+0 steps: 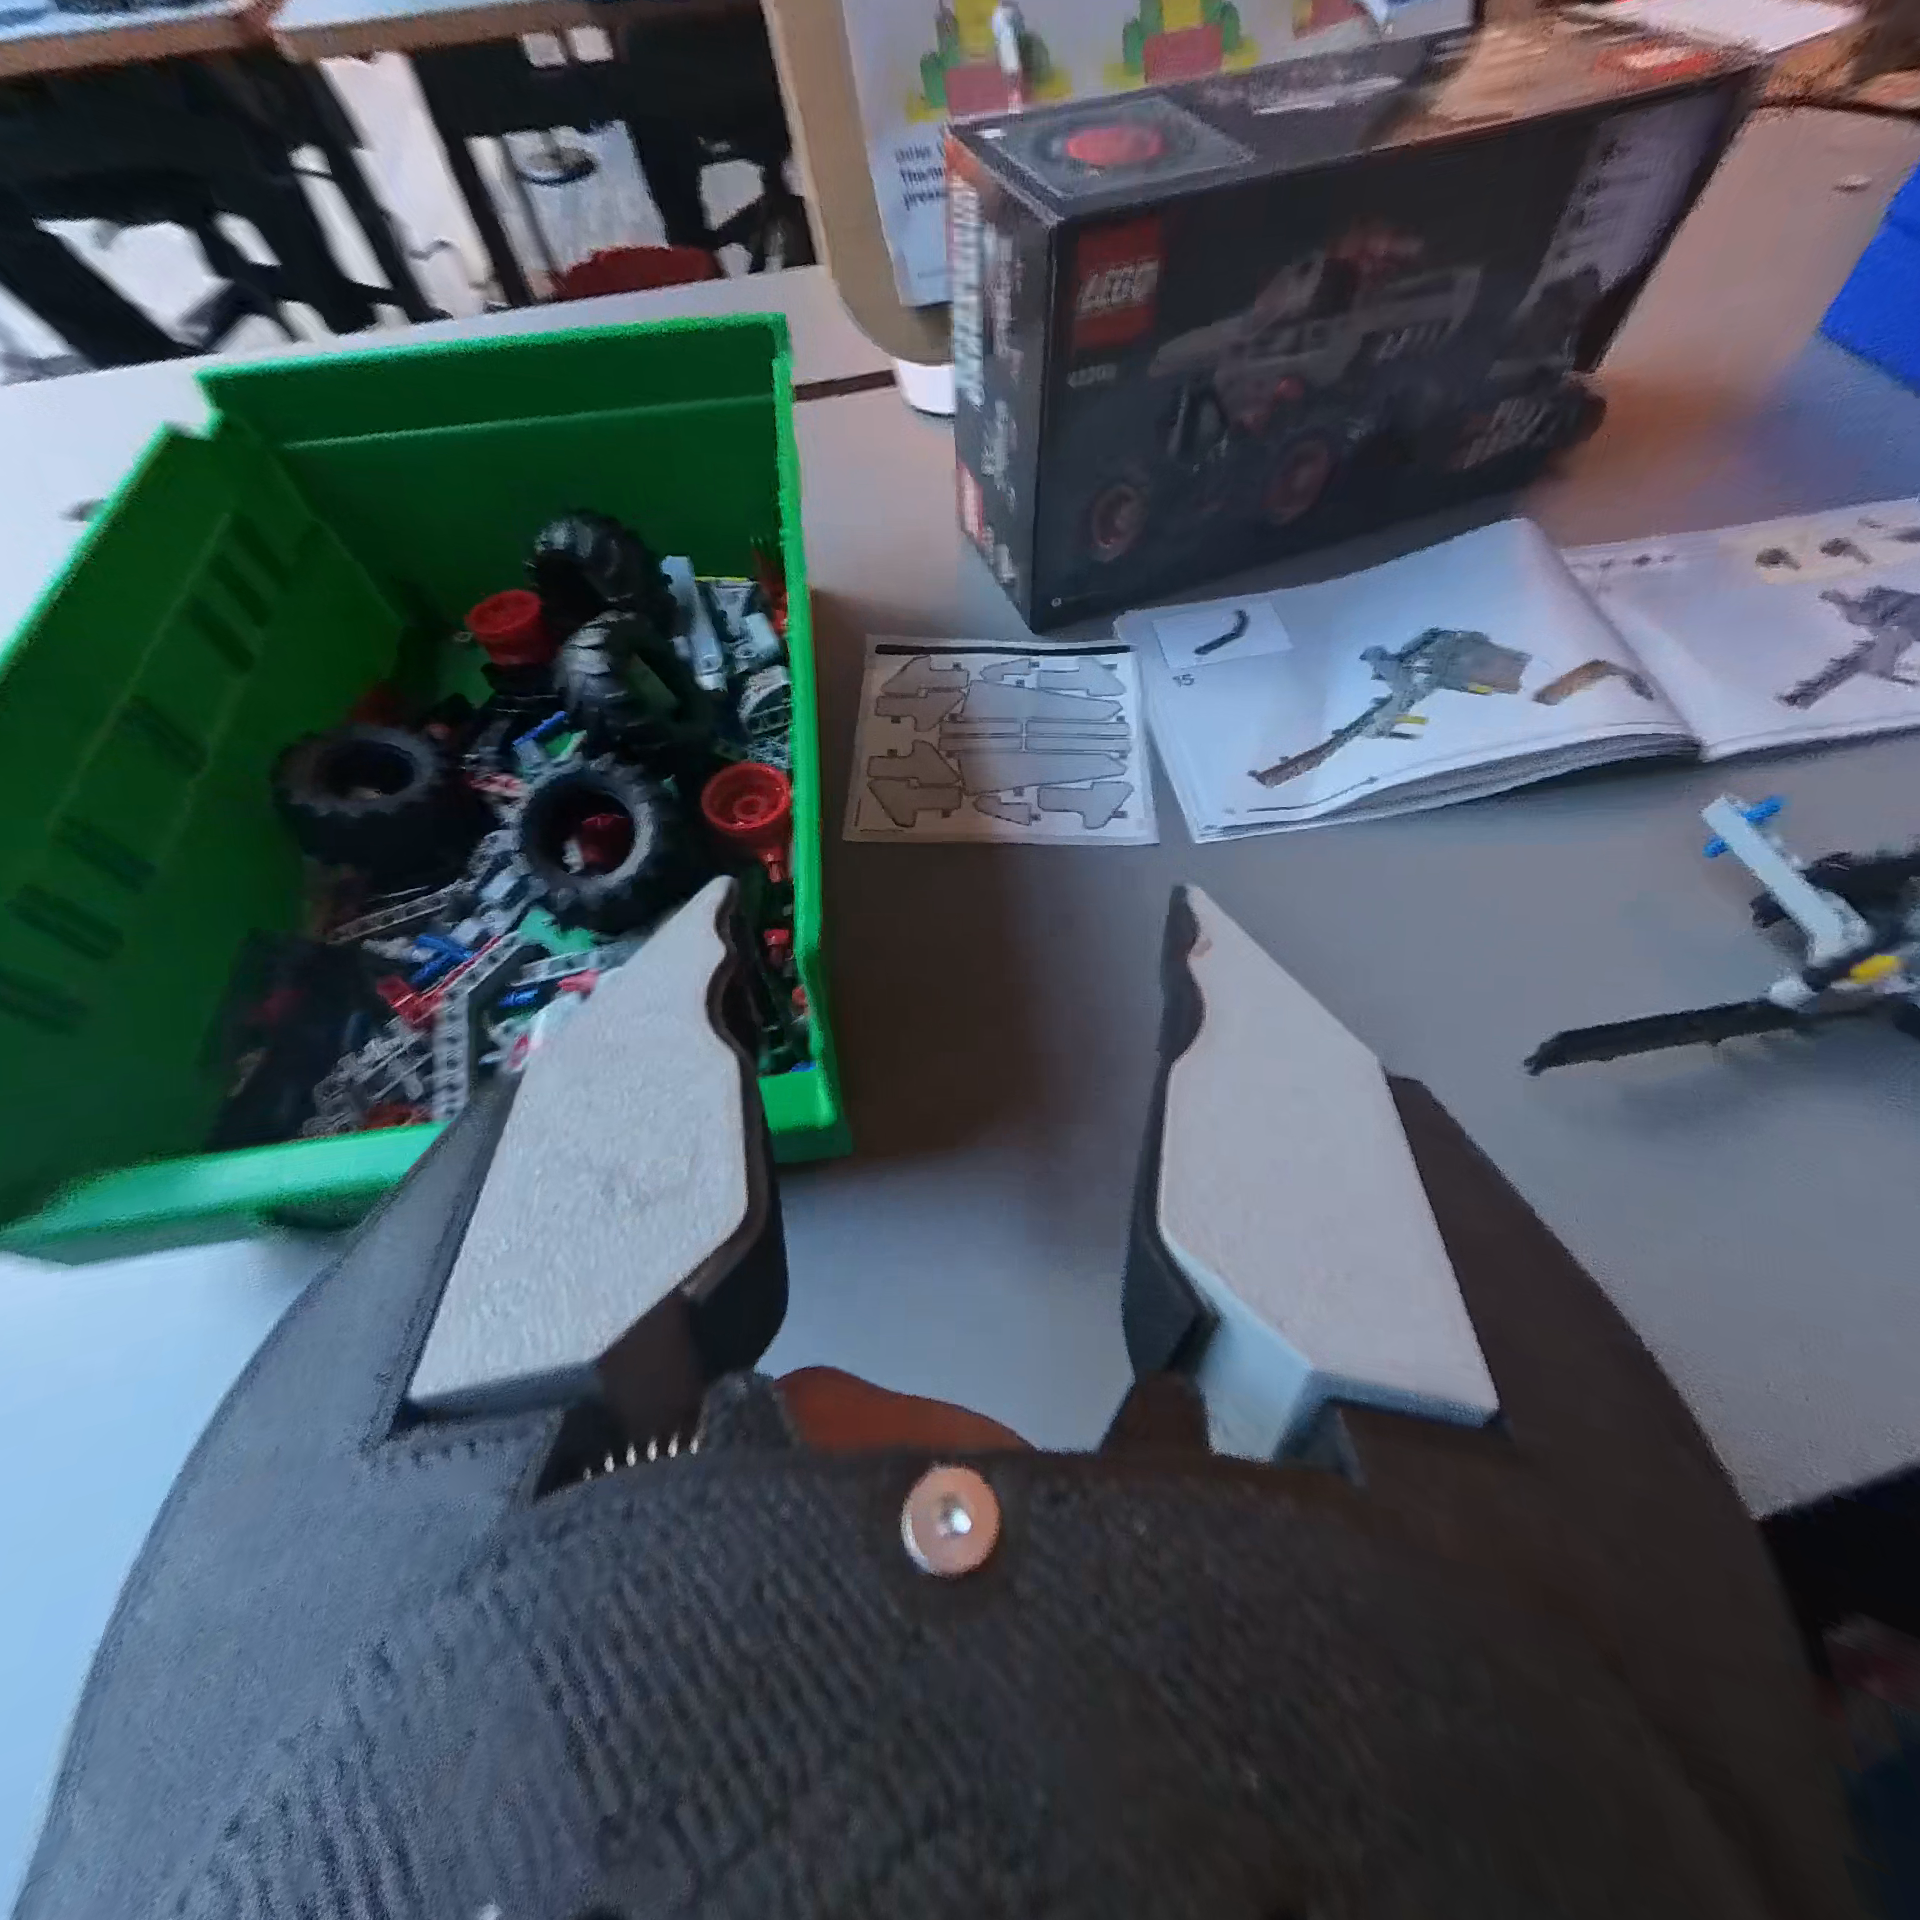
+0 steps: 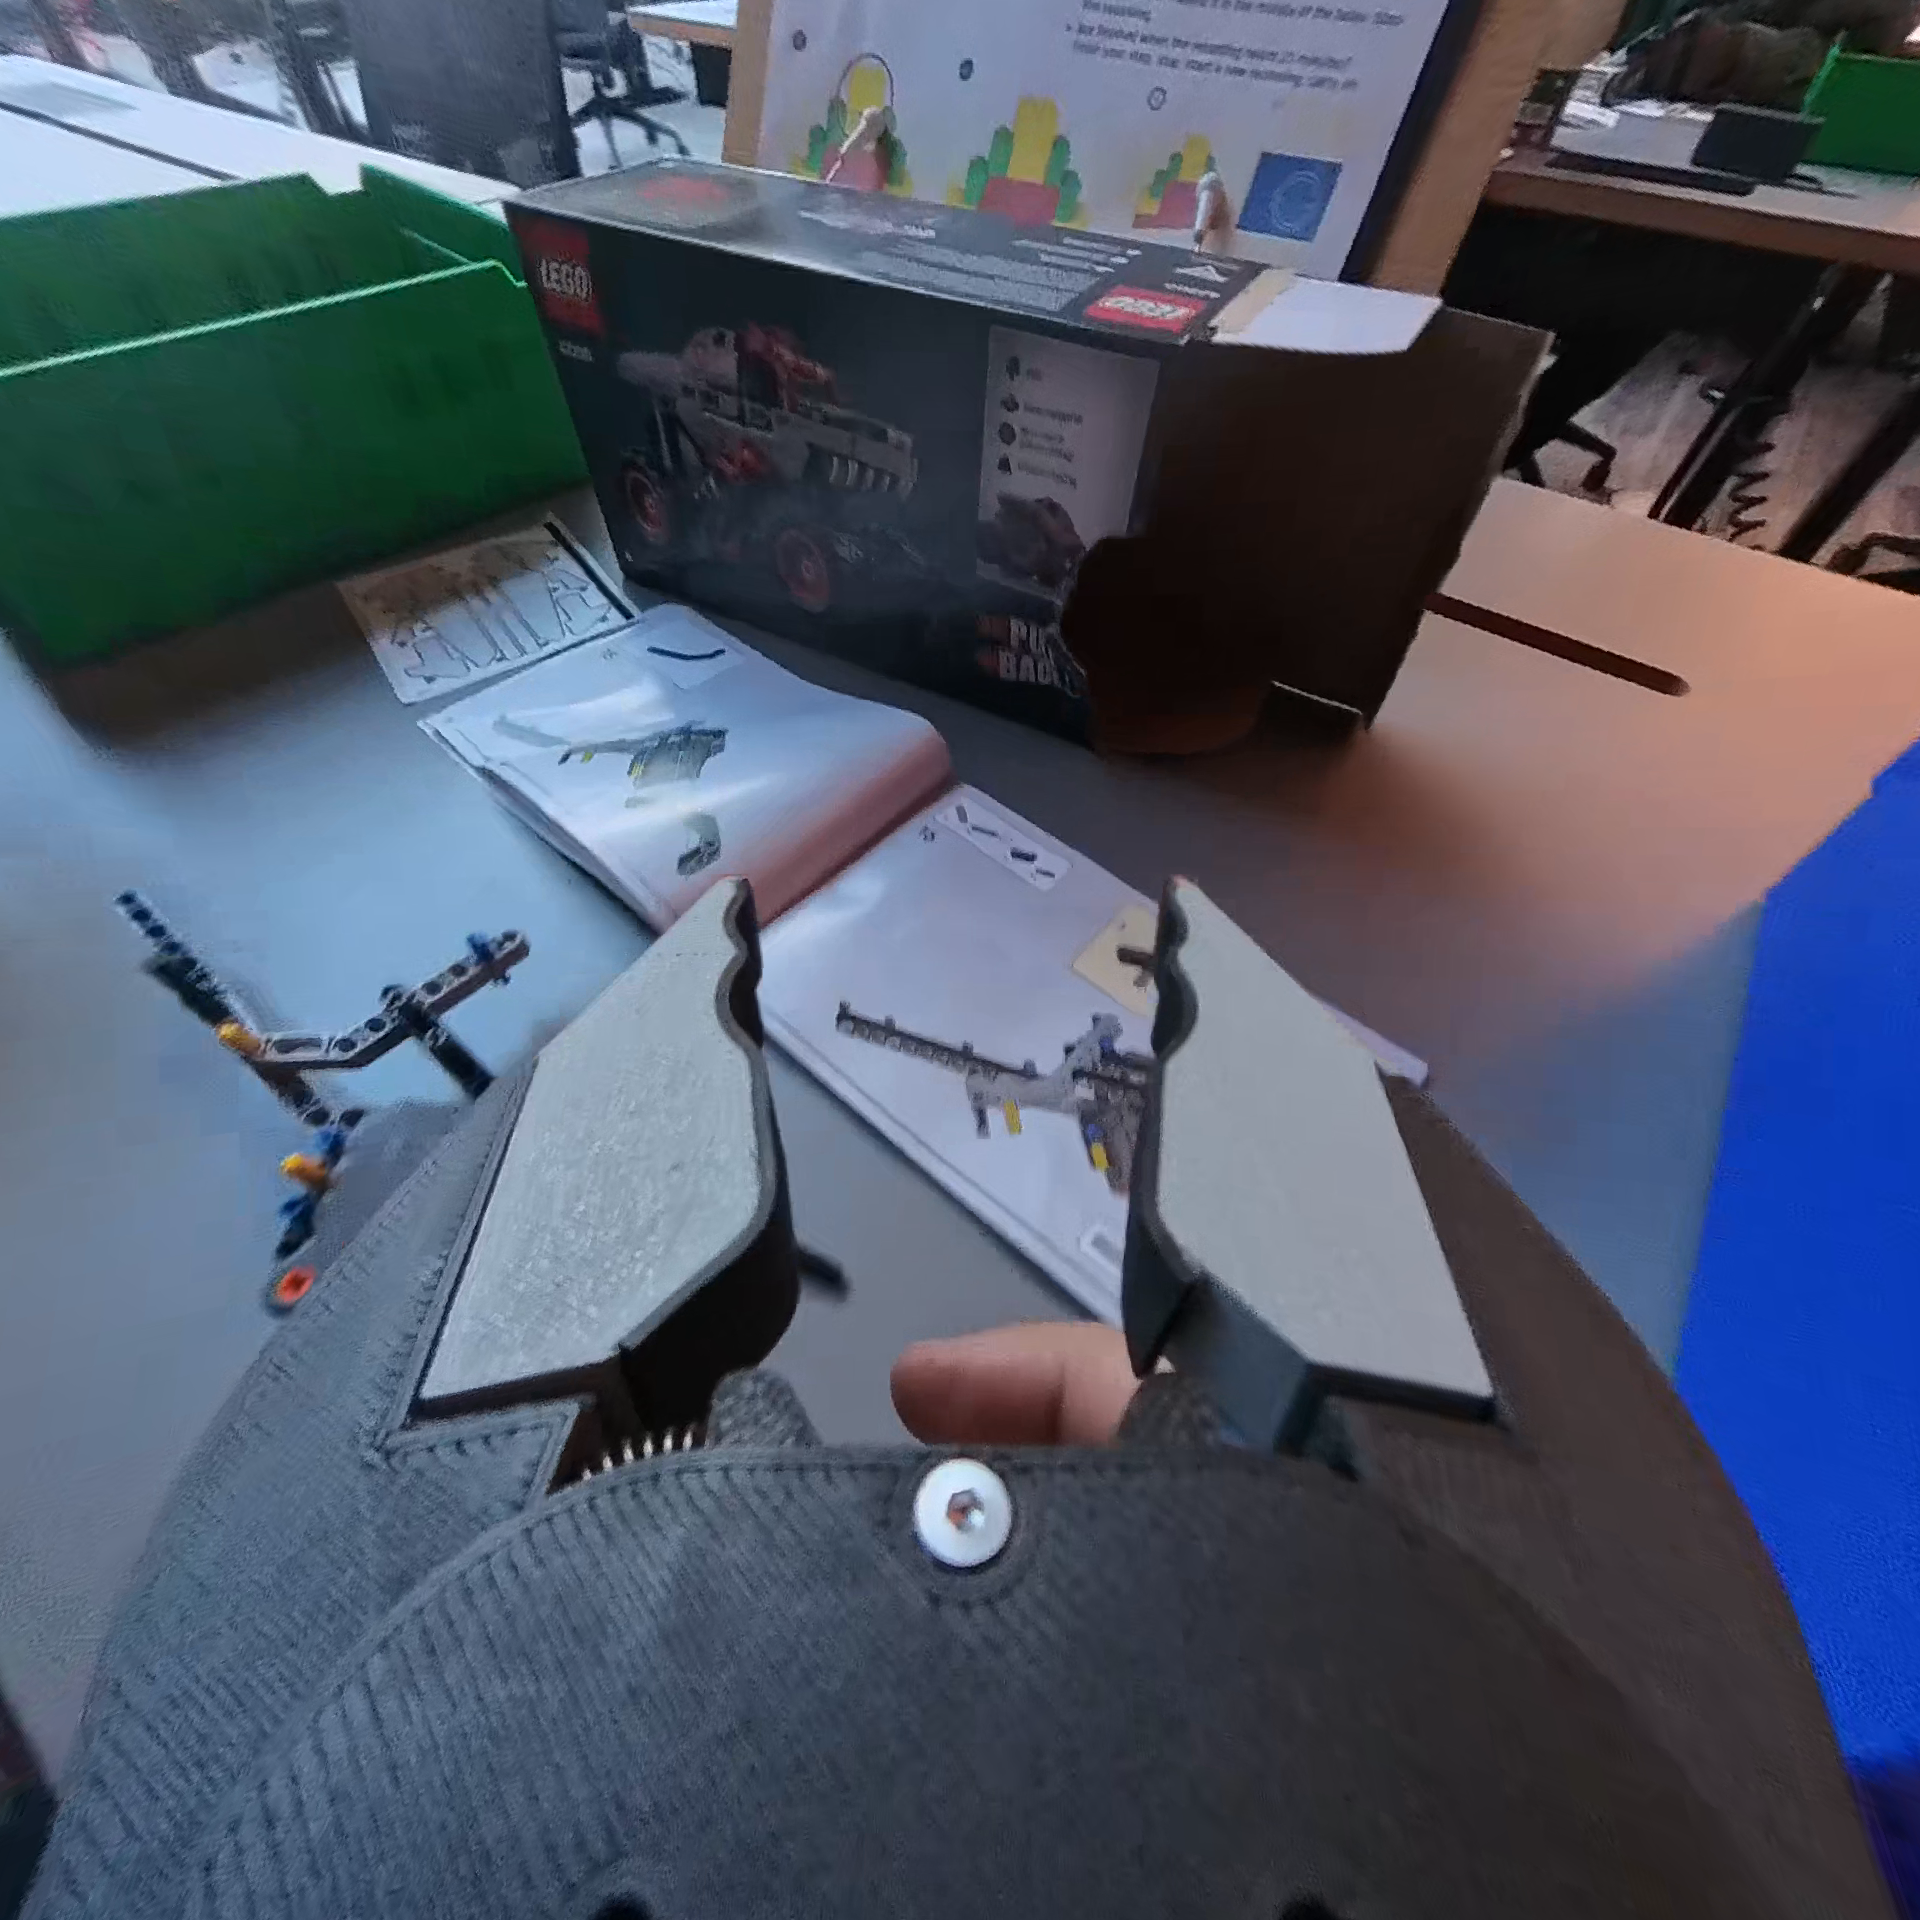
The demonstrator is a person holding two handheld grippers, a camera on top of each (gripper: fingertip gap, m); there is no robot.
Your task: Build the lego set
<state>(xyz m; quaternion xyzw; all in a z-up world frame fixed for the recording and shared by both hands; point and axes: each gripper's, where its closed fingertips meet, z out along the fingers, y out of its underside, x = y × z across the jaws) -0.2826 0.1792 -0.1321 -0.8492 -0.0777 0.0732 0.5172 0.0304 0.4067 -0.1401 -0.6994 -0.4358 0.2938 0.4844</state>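
The left gripper (image 1: 951, 914) hangs with fingers spread and empty over the tabletop (image 1: 1039, 1195), beside the green bin (image 1: 312, 499) of loose lego parts (image 1: 540, 831). The right gripper (image 2: 956, 925), likewise released, hovers above the open instruction booklet (image 2: 935, 956). The half-built frame (image 2: 312, 1029), somewhat blurred, lies left of the booklet; the set's box (image 2: 831, 436) stands behind it.
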